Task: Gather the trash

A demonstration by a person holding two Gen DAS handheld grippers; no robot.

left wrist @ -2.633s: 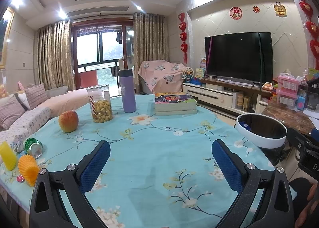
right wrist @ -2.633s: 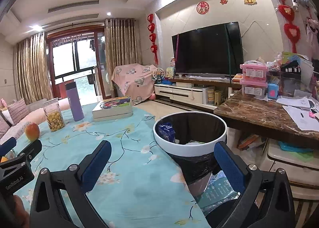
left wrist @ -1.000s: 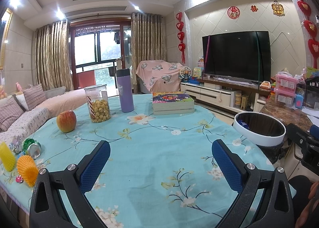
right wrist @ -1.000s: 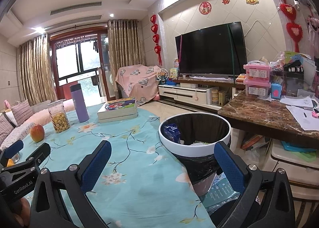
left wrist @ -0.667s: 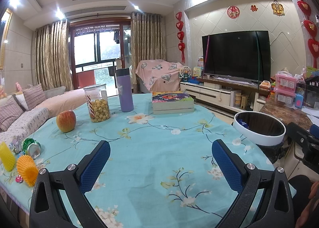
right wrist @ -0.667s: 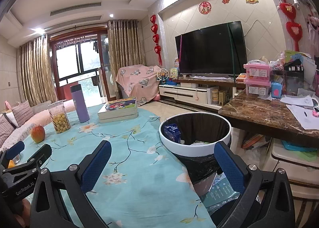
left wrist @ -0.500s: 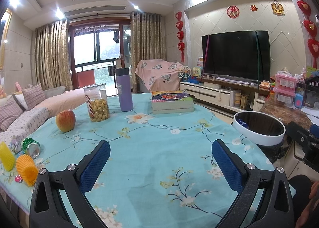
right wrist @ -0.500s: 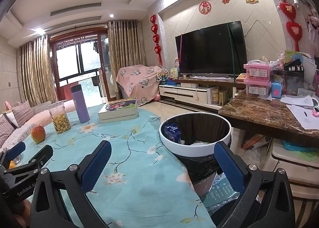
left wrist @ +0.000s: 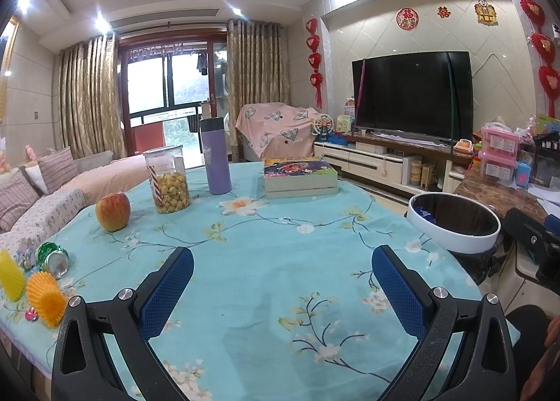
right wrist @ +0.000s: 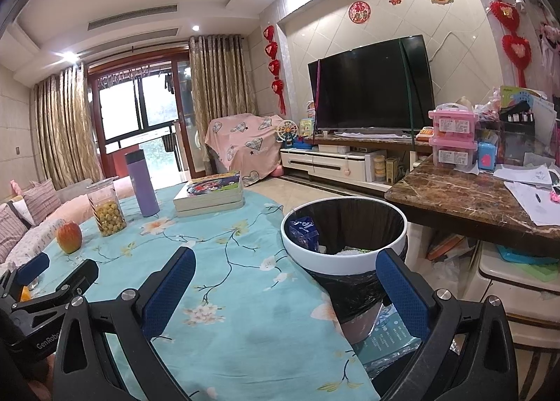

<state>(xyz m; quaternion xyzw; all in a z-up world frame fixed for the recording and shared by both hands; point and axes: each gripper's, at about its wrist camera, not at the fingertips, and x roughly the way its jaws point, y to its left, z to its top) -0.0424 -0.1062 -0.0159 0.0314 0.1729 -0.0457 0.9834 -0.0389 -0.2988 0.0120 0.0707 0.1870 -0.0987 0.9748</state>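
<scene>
Turquoise floral cloth covers the table (left wrist: 266, 261) beneath both tongs. Just right of the right gripper (right wrist: 285, 280), off the table's edge, stands the white-rimmed trash bin (right wrist: 336, 266), lined in black (a blue packet already lies inside). Far ahead sit a stack of books (left wrist: 300, 177), a purple bottle (left wrist: 215, 156), a jar (left wrist: 169, 179) and an apple (left wrist: 113, 211). Well left of the left gripper (left wrist: 281, 276) lie the trash: a crushed green can (left wrist: 53, 259), an orange foam net (left wrist: 45, 297) and a yellow one (left wrist: 11, 275). Both tongs gape wide, holding nothing.
</scene>
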